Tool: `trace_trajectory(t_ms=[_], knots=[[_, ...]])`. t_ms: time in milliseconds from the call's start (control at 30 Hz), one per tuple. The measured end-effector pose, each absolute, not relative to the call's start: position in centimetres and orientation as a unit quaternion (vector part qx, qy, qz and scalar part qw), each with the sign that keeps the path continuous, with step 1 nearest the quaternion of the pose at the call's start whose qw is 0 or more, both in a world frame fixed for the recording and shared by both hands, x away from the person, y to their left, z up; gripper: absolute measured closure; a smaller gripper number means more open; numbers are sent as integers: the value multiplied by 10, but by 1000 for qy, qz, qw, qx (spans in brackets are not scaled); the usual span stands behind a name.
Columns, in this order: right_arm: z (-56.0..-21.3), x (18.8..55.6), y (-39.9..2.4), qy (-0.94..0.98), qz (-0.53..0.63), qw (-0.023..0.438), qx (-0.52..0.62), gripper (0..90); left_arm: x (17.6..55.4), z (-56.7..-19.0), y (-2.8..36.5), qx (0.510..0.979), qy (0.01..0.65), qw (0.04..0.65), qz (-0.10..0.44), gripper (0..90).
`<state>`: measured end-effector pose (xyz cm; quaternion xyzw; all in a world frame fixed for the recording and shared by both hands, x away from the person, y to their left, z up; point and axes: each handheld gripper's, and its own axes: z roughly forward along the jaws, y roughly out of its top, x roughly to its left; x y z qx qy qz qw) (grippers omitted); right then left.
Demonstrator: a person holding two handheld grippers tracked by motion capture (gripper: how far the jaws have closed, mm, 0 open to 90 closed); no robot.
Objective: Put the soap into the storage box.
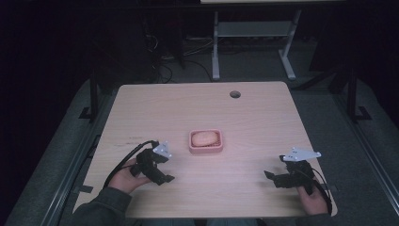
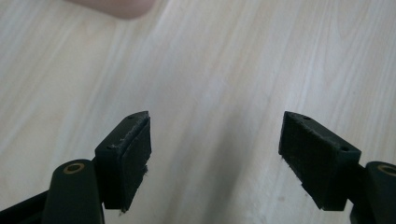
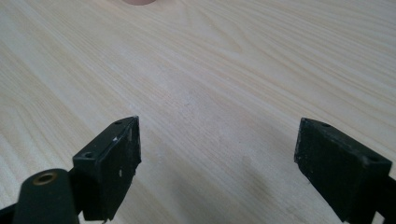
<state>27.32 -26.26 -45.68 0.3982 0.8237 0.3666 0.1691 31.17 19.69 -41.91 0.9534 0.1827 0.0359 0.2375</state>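
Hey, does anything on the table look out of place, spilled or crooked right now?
Nothing stands out. The pink dish sits flat and square near the middle of the table, with its pale rounded lump inside and nothing spilled around it. The left gripper and right gripper are both open and empty.

Pretty dim room overall, most of the light lands on the table [image 1: 263, 122] and everything around it drops off into near black. The tabletop is pale wood with rounded corners and a round cable hole [image 1: 235, 94] near the far edge. The floor [image 1: 324, 113] is grey, looks like carpet, though it's too dark to be sure. Behind the table there's a second desk's white frame [image 1: 254, 35] with two legs and a crossbar, and a tangle of dark cables [image 1: 162, 66] on the floor to its left. Black stand legs [image 1: 353, 101] sit on either side of the table. The walls are lost in shadow.
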Motion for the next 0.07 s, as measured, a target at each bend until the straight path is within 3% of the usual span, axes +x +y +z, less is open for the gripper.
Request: trace_trajectory(t_ms=[67], knots=[[-457, 273, -263, 824, 366, 167, 399, 141, 303, -423, 204, 951, 184, 246, 29, 246]])
